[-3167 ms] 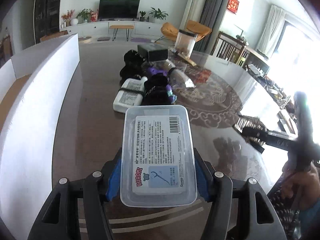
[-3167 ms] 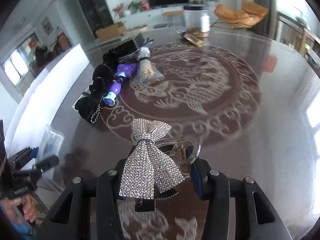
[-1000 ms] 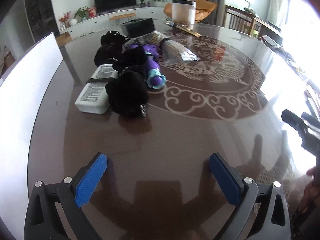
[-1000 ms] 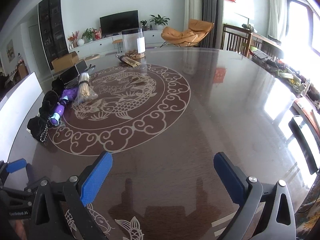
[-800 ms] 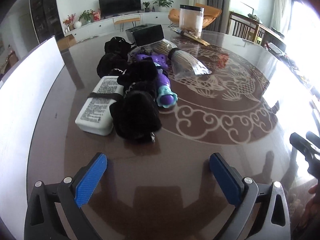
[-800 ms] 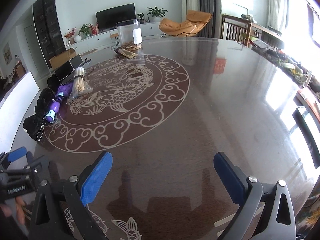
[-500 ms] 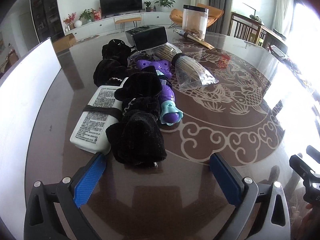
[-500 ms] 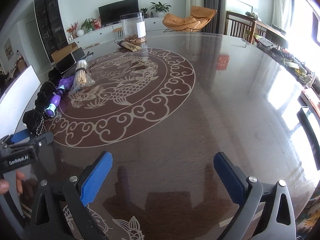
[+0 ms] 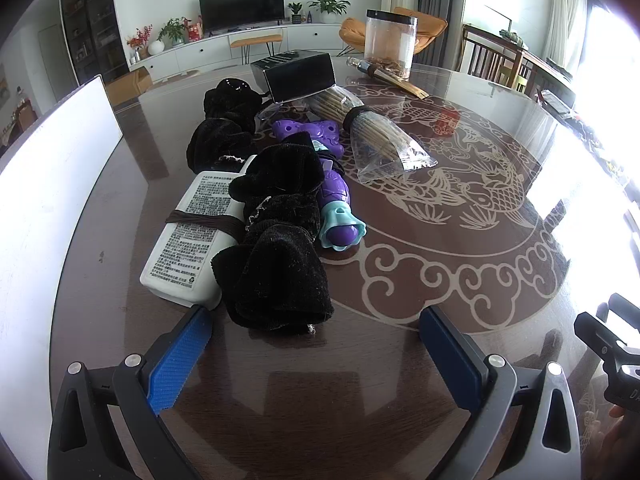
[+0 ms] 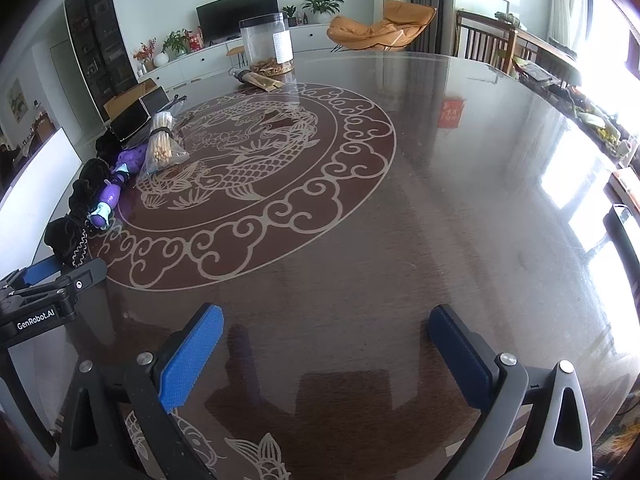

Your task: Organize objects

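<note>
On the dark glass-topped table we have both tools empty. Our left gripper hangs just short of the clutter row, jaws spread wide, nothing between the blue pads. Nearest to it: a black velvet bow, its near end roughly between the open jaws, so we judge that as the next pick. The bow partly overlaps a white box with small print and a dark band round it, and lies against a purple toy with a teal end. Grabbing the bow may drag either one, since they touch.

Farther back in the row: more black fabric pieces, a bagged bundle of sticks, a black box, a clear jar. Everything sits along the left side of the table, next to a white board, likely staged there for sorting.

Our right gripper is also wide open and carrying nothing, over bare table, well apart from the row; in its view the left tool shows at the edge beside the same bow. Where sorted items go we cannot tell from these views.
</note>
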`<move>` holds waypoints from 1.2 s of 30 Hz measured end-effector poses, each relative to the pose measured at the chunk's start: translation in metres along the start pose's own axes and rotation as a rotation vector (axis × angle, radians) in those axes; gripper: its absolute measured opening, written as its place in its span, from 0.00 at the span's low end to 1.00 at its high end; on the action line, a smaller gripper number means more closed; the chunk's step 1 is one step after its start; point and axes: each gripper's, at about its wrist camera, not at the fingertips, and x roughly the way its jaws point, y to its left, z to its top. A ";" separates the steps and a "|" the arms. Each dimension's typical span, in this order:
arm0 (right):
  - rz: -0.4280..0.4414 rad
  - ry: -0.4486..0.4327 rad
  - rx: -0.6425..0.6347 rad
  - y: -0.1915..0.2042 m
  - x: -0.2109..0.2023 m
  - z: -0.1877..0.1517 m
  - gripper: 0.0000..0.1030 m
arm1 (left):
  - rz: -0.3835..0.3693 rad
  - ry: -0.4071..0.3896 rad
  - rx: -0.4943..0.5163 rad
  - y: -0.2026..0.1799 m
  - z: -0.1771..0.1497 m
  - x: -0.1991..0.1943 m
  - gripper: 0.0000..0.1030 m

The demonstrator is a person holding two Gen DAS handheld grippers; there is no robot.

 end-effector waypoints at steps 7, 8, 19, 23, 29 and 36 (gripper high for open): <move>-0.003 0.003 -0.010 0.001 0.001 -0.001 1.00 | 0.000 0.000 0.000 0.000 0.000 0.000 1.00; -0.004 0.003 -0.011 0.002 0.001 0.000 1.00 | 0.000 0.000 0.000 0.000 0.000 0.000 1.00; -0.015 0.008 -0.021 0.004 0.004 0.001 1.00 | 0.000 0.000 0.000 0.000 0.000 0.000 1.00; -0.010 0.007 -0.024 0.004 0.004 0.000 1.00 | 0.000 0.000 0.000 0.000 -0.001 -0.001 1.00; -0.017 0.010 -0.030 0.005 0.005 0.000 1.00 | 0.000 0.000 0.000 0.000 -0.001 -0.001 1.00; -0.022 0.013 -0.035 0.006 0.005 0.001 1.00 | 0.000 0.000 0.000 0.000 -0.001 -0.001 1.00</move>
